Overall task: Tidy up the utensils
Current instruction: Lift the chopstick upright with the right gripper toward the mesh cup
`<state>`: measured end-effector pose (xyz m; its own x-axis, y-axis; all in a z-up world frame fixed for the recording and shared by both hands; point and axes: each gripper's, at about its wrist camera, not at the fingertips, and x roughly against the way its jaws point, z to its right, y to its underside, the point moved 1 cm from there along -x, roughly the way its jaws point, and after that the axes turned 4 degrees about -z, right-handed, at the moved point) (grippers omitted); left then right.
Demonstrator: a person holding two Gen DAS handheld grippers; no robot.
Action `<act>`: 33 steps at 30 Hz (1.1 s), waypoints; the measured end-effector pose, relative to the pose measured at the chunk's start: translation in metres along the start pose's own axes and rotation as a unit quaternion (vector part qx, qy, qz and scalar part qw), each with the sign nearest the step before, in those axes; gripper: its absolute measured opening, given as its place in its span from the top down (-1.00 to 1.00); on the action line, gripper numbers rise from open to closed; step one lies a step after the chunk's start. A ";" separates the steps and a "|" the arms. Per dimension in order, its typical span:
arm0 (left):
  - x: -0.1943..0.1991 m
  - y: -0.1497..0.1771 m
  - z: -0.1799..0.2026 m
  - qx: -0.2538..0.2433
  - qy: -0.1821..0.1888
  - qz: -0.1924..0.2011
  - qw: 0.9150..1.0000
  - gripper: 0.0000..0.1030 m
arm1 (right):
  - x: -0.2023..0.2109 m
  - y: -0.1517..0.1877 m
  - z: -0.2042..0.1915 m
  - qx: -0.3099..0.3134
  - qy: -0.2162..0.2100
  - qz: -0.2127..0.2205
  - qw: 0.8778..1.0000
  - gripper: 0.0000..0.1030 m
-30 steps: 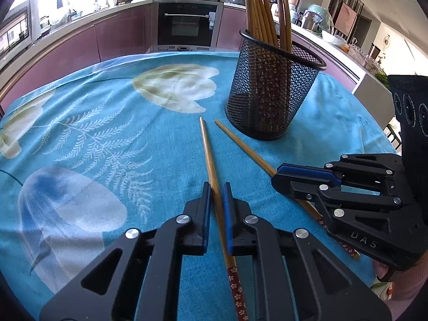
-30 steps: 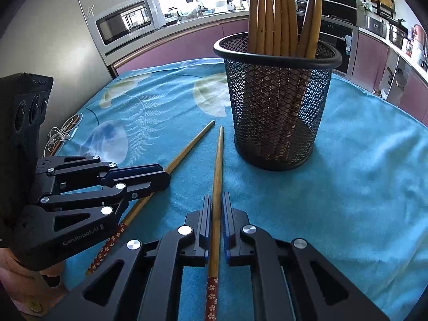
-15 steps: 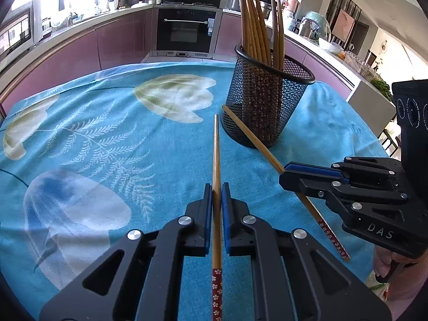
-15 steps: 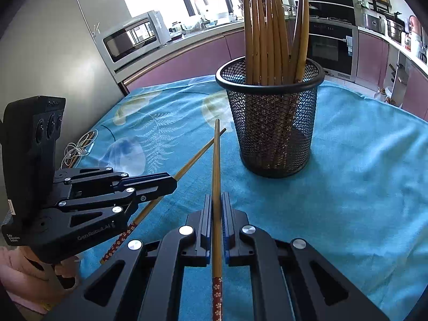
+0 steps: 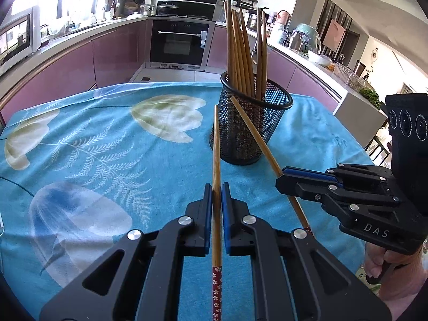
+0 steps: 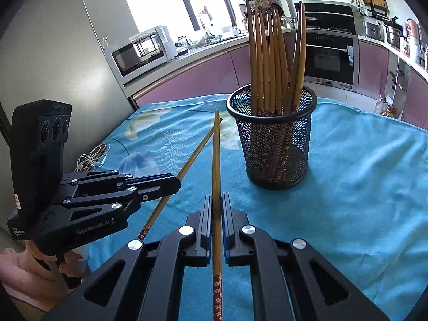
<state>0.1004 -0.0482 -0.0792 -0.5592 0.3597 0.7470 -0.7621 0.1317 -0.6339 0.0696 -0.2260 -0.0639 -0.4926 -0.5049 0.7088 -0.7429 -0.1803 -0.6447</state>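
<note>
Left tongs (image 5: 217, 195): pinching left chopstick (image 5: 216, 144), clear of table (image 5: 307, 133) | Right tongs (image 6: 217, 206): pinching right chopstick (image 6: 216, 155) | Mesh holder (image 6: 275, 144): just beyond tips | Advice: raise tips above rim, lower one at a time.

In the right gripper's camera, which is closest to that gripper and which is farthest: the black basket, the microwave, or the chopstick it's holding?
1. Chopstick: clamped in the right gripper.
2. Basket: on the blue cloth, ahead and slightly right.
3. Microwave: on the far counter, upper left.
</note>
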 end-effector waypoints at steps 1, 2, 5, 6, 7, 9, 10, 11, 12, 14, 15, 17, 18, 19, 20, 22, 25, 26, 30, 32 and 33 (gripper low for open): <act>0.002 -0.001 0.001 -0.001 0.001 0.002 1.000 0.85 | 0.001 -0.001 0.000 -0.001 0.000 0.002 1.000 0.89; 0.003 -0.001 0.001 0.000 0.002 0.004 1.000 0.85 | 0.003 -0.001 0.001 -0.002 -0.001 0.003 1.000 0.89; 0.009 -0.003 0.002 0.000 0.005 0.010 1.000 0.85 | 0.006 -0.003 0.001 -0.003 -0.001 0.010 1.000 0.89; 0.010 -0.003 0.002 0.001 0.007 0.012 1.000 0.85 | 0.008 -0.003 0.001 -0.004 -0.002 0.012 1.000 0.89; 0.012 -0.004 0.002 0.001 0.008 0.014 1.000 0.85 | 0.009 -0.003 0.001 -0.004 -0.002 0.015 1.000 0.89; 0.015 -0.005 0.003 0.001 0.010 0.018 1.000 0.85 | 0.012 -0.005 0.001 -0.004 0.000 0.020 1.000 0.89; 0.017 -0.006 0.004 0.000 0.010 0.020 1.000 0.85 | 0.013 -0.005 0.001 -0.004 0.000 0.022 1.000 0.89; 0.018 -0.006 0.004 0.000 0.011 0.021 1.000 0.85 | 0.015 -0.006 0.002 -0.004 0.000 0.024 1.000 0.89; 0.020 -0.007 0.005 -0.001 0.011 0.023 1.000 0.85 | 0.016 -0.006 0.002 -0.004 0.001 0.027 1.000 0.89; 0.023 -0.008 0.006 -0.001 0.015 0.027 1.000 0.85 | 0.019 -0.007 0.002 -0.004 0.002 0.032 0.999 0.89; 0.024 -0.009 0.007 -0.001 0.017 0.029 0.999 0.85 | 0.021 -0.008 0.002 -0.004 0.002 0.035 0.999 0.89; 0.026 -0.011 0.008 -0.003 0.017 0.033 0.999 0.85 | 0.024 -0.009 0.002 -0.003 0.003 0.039 0.999 0.89; 0.027 -0.011 0.008 -0.003 0.018 0.034 0.999 0.85 | 0.025 -0.009 0.002 -0.003 0.002 0.041 0.999 0.89; 0.028 -0.012 0.009 -0.003 0.019 0.035 0.999 0.85 | 0.026 -0.010 0.002 -0.003 0.002 0.043 0.999 0.89; 0.029 -0.012 0.009 -0.004 0.021 0.037 0.999 0.85 | 0.027 -0.010 0.002 -0.002 0.003 0.045 0.999 0.89; 0.031 -0.013 0.009 -0.003 0.024 0.040 0.999 0.85 | 0.029 -0.011 0.002 -0.002 0.001 0.046 0.999 0.89; 0.033 -0.014 0.010 -0.003 0.026 0.043 0.999 0.85 | 0.031 -0.012 0.003 -0.003 0.000 0.051 0.999 0.89; 0.034 -0.015 0.010 -0.003 0.026 0.044 0.999 0.85 | 0.032 -0.012 0.003 -0.003 0.000 0.053 0.999 0.89; 0.037 -0.017 0.010 -0.003 0.030 0.048 0.998 0.85 | 0.037 -0.014 0.003 -0.002 -0.002 0.061 0.998 0.89; 0.037 -0.018 0.009 -0.002 0.032 0.049 0.998 0.85 | 0.039 -0.015 0.002 -0.001 -0.002 0.064 0.998 0.89; 0.038 -0.018 0.010 -0.003 0.031 0.050 0.998 0.85 | 0.039 -0.016 0.002 -0.001 -0.002 0.066 0.998 0.89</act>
<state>0.0900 -0.0458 -0.0377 -0.6113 0.4284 0.6654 -0.7012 0.0966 -0.7064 0.0630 -0.2446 -0.0261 -0.5843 -0.5271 0.6170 -0.6731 -0.1099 -0.7313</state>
